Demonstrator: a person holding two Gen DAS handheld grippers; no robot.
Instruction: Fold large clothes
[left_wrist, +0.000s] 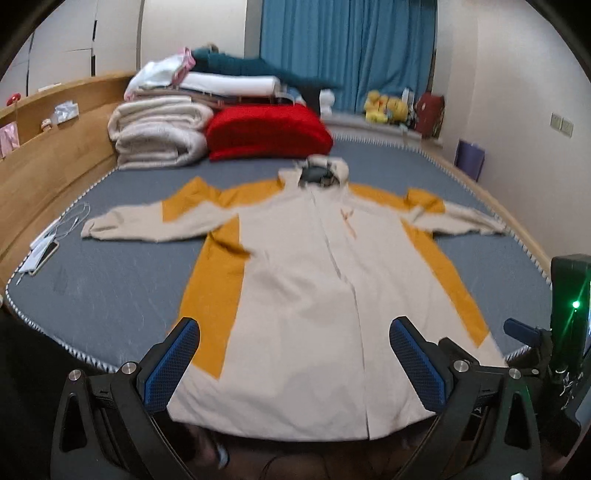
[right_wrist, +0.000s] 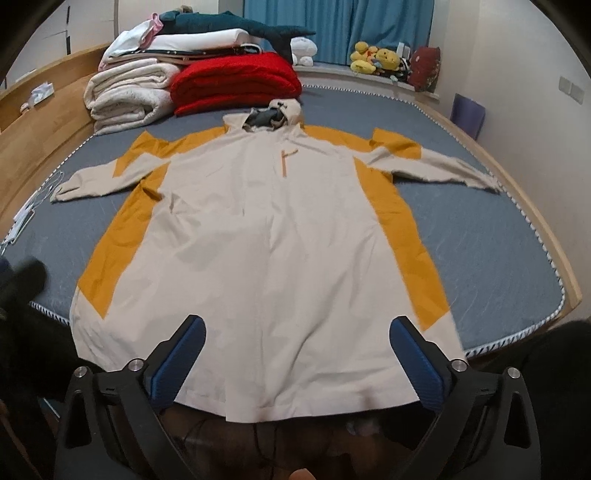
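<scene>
jacket (right_wrist: 266, 236) flat on bed (right_wrist: 480, 229) | no legible writing | both jaws apart

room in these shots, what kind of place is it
Most likely a bedroom: a jacket lies spread on a wide bed, with folded blankets stacked at its head and blue curtains behind.

- blue curtain (left_wrist: 347, 51) on back wall
- wooden headboard (left_wrist: 55, 162) along bed's left edge
- grey mattress (right_wrist: 480, 236)
- pale wall (left_wrist: 517, 92), switches (left_wrist: 561, 123)
</scene>
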